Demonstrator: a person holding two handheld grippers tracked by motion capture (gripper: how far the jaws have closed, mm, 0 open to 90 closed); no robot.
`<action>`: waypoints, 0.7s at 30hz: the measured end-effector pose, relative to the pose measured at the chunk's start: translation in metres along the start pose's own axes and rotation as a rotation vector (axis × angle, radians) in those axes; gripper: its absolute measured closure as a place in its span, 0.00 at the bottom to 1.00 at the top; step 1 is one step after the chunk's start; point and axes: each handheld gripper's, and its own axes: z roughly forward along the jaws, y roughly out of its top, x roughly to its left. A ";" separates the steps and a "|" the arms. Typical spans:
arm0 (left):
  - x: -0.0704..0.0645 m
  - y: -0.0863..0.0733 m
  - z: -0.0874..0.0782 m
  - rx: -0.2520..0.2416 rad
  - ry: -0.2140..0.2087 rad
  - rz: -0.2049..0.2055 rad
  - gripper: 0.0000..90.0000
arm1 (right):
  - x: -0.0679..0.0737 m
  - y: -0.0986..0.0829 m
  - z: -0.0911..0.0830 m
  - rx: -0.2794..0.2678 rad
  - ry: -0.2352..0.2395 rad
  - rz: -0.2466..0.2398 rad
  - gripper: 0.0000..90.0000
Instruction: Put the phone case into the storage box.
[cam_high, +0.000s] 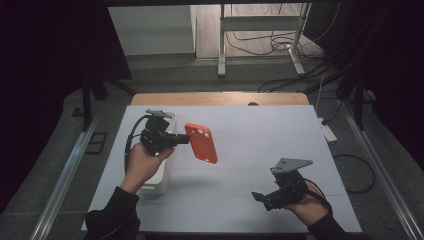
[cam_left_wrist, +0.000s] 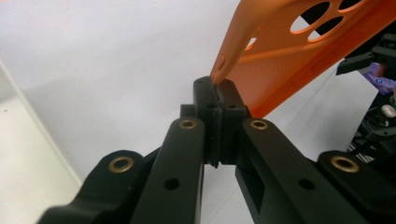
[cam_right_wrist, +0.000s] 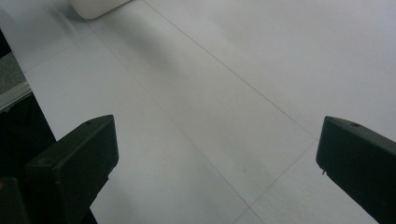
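Right tool (cam_right_wrist: 217, 158) spread wide over white table (cam_right_wrist: 243, 70).

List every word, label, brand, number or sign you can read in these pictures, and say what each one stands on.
None can be read.
The orange phone case, pinched at its edge by the left gripper, shows cut-out holes and a plain surface, no print.
The right gripper, the white bin and the table carry no legible marks.
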 end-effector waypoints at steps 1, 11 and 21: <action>0.001 0.000 -0.001 -0.003 0.003 -0.001 0.99 | -0.001 -0.001 -0.001 -0.003 -0.002 0.002 0.00; 0.012 0.007 -0.014 -0.005 0.042 -0.016 0.99 | -0.007 -0.011 -0.010 -0.005 -0.027 0.017 0.00; 0.025 0.013 -0.030 -0.012 0.093 -0.040 0.99 | -0.015 -0.025 -0.021 -0.007 -0.060 0.043 0.00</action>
